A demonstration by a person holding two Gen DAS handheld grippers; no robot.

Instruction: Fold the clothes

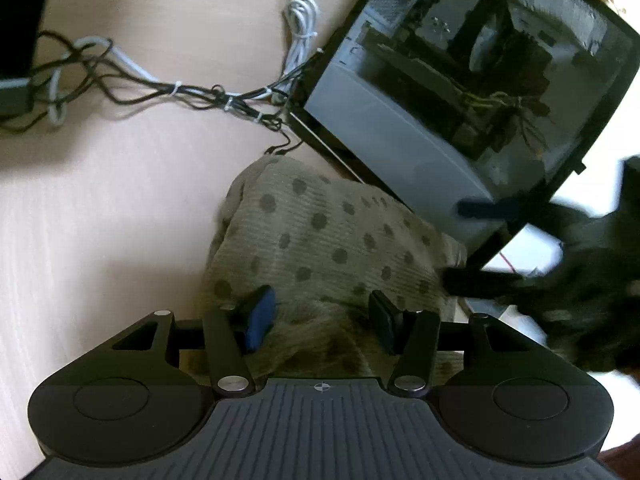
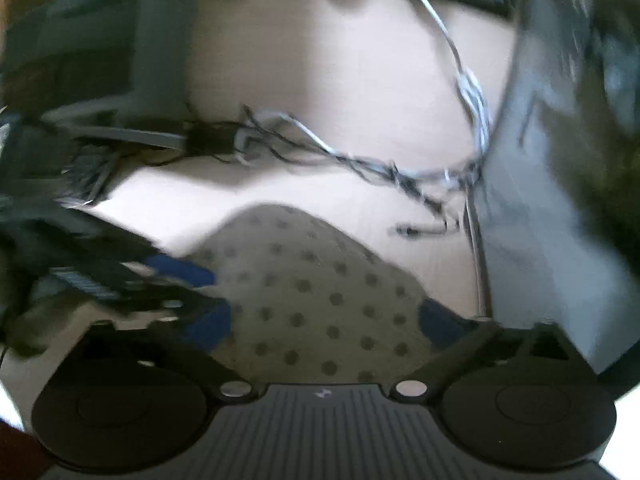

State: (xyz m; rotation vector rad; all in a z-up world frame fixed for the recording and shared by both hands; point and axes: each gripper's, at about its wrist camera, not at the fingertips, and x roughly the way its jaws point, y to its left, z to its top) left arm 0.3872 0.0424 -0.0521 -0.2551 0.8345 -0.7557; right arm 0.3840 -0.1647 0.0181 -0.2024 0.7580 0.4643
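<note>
A beige knitted garment with dark polka dots [image 1: 320, 240] lies bunched on the pale wooden desk [image 1: 100, 220], just left of a glass-sided computer case [image 1: 460, 80]. The left gripper [image 1: 320, 320] and the blurred right gripper [image 2: 324, 320] both hang spread over it.

One dotted garment [image 1: 320, 240] lies bunched on one pale bench [image 1: 100, 220]. Two grippers are here: the left gripper [image 1: 320, 316] and the right gripper [image 2: 324, 320], each with two fingers. One computer case [image 1: 460, 80] with a clear side panel stands beside it. One tangle of cables [image 1: 180, 92] crosses the bench; its strands are too many to count.
</note>
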